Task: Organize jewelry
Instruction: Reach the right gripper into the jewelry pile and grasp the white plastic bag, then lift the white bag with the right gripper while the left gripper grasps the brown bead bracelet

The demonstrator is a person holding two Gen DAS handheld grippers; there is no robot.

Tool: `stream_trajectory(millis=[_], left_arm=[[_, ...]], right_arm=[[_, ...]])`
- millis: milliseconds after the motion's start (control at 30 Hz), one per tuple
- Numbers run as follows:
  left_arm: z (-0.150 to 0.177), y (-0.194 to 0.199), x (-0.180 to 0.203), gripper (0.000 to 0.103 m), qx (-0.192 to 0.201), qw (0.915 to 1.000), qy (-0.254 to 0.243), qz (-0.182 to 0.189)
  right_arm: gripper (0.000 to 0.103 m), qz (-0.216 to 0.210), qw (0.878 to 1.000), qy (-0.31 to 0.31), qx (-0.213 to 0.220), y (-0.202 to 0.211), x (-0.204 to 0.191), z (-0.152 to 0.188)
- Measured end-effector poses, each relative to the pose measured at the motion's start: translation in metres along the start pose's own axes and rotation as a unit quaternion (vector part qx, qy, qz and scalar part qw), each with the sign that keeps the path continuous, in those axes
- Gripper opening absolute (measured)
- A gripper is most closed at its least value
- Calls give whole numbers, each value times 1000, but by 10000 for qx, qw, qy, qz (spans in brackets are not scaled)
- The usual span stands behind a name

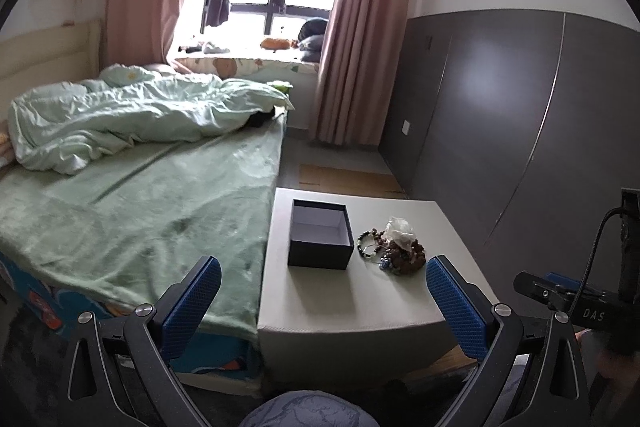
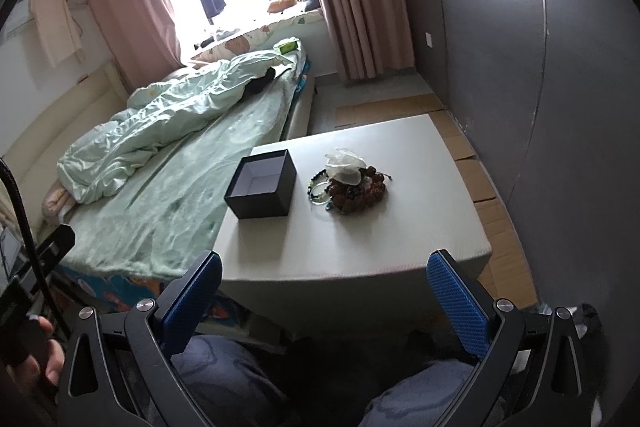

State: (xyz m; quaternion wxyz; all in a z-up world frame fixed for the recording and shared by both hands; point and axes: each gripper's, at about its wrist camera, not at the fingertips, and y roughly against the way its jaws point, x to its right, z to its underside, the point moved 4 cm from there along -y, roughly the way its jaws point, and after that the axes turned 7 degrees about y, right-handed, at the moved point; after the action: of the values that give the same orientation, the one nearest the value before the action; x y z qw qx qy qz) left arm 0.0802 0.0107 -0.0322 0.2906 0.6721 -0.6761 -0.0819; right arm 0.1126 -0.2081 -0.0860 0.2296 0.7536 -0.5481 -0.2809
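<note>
Both claws, left claw (image 1: 323,287) and right claw (image 2: 324,285), hung spread and unladen short of the worktop (image 2: 360,239); sorting seemed unstarted, next likely lifting a bracelet from the jewelry pile (image 2: 352,189) into the box (image 2: 262,185).

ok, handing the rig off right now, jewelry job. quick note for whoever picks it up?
Left tool: open, holding nothing, short of the table's near edge.
Right tool: open, holding nothing, also short of the table.
Box: dark, lid off, looks empty, on the white table on the side by the bed.
Jewelry: beaded bracelets in one heap beside the box, apart from it, a crumpled clear bag on top of the heap.
Done: nothing in the box yet.
Left: probably lift the bag off, then move the bracelets into the box piece by piece.
</note>
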Motion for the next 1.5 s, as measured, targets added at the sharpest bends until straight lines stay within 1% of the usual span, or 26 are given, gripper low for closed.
stream_trajectory(millis=[100, 200, 300, 367, 400, 467, 567, 667, 967, 1033, 1133, 1200, 1300, 1333, 1367, 1400, 1433, 1467, 1500], left_arm=[[-3, -18, 0, 101, -52, 9999, 35, 87], [-7, -37, 1, 97, -125, 9998, 42, 166], [-13, -57, 5, 94, -187, 9996, 41, 229], [-16, -70, 6, 90, -249, 9992, 65, 290], [-16, -77, 6, 89, -296, 9990, 75, 321], [-16, -89, 5, 87, -367, 9987, 81, 330], [-14, -108, -2, 78, -500, 9981, 176, 299], [-11, -124, -9, 74, -652, 9971, 259, 305], [-10, -160, -19, 73, -955, 9948, 303, 189], [-11, -168, -20, 73, -1009, 9942, 327, 197], [-14, -180, -19, 73, -1105, 9930, 342, 235], [-15, -191, -17, 73, -1238, 9912, 371, 284], [-18, -206, -15, 73, -1384, 9897, 291, 236], [-19, -209, -14, 73, -1405, 9894, 267, 230], [-21, -212, -12, 73, -1420, 9893, 227, 225], [-23, -216, -10, 73, -1434, 9893, 180, 216], [-25, -220, -7, 73, -1441, 9892, 148, 215], [-27, -223, -5, 73, -1447, 9891, 131, 227], [-29, -228, 0, 73, -1467, 9888, 122, 244]], right_arm=[[103, -24, 10000, 55, -29, -15, 4, -7], [101, -66, 9999, 101, -60, -31, 9, -15], [95, -69, 9999, 99, -107, -49, 15, -24], [88, -101, 9998, 53, -180, -62, 21, -29], [87, -111, 9997, 36, -208, -68, 24, -30], [87, -127, 9996, 5, -245, -80, 30, -36], [86, -186, 9993, -28, -334, -101, 39, -44], [84, -242, 9988, -2, -437, -120, 42, -49], [84, -295, 9955, 287, -849, -184, 38, -62], [84, -287, 9935, 457, -1000, -200, 35, -66], [84, -319, 9899, 523, -1278, -224, 35, -73], [84, -319, 9884, 542, -1380, -237, 38, -78], [84, -317, 9866, 591, -1487, -259, 38, -80], [75, -349, 9867, 570, -1479, -263, 39, -78], [52, -455, 9865, 514, -1485, -268, 40, -76], [39, -566, 9857, 437, -1523, -273, 42, -73], [20, -653, 9848, 322, -1578, -278, 44, -70], [11, -813, 9841, 183, -1570, -279, 46, -70], [7, -985, 9832, 41, -1535, -279, 48, -72]])
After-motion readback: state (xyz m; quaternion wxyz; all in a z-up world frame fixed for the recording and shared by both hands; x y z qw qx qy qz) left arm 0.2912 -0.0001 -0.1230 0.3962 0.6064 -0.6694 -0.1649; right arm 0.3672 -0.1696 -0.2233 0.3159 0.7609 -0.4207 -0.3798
